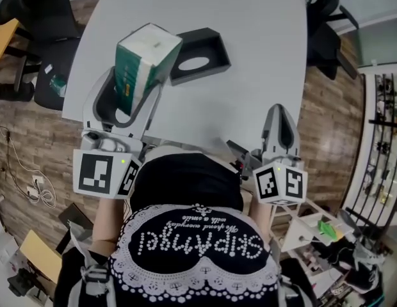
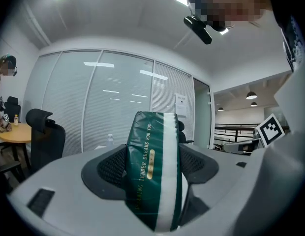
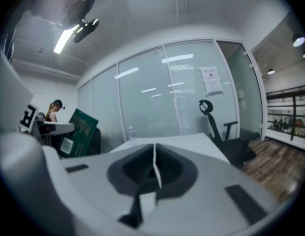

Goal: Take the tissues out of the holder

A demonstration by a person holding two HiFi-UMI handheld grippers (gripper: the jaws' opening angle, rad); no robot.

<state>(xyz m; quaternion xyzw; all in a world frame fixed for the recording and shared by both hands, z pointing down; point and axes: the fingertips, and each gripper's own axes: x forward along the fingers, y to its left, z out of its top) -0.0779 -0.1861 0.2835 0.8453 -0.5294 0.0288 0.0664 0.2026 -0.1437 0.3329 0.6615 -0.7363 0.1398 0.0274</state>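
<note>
A green and white tissue pack (image 1: 145, 62) is clamped in my left gripper (image 1: 131, 98), lifted above the near edge of the white table (image 1: 250, 56). In the left gripper view the tissue pack (image 2: 152, 171) stands upright between the two dark pads (image 2: 110, 168), filling the gap. The black tissue holder (image 1: 198, 56) lies on the table just right of the pack, its oval opening showing nothing inside. My right gripper (image 1: 280, 133) hangs by the table's near right edge, jaws closed together with nothing between them. From the right gripper view the tissue pack (image 3: 76, 132) shows at the far left.
Black office chairs stand at the table's left (image 1: 45, 11) and far right (image 1: 330, 18). Another chair (image 3: 221, 127) and glass partitions show in the right gripper view. A metal rack (image 1: 381, 139) lines the right side. Wooden floor surrounds the table.
</note>
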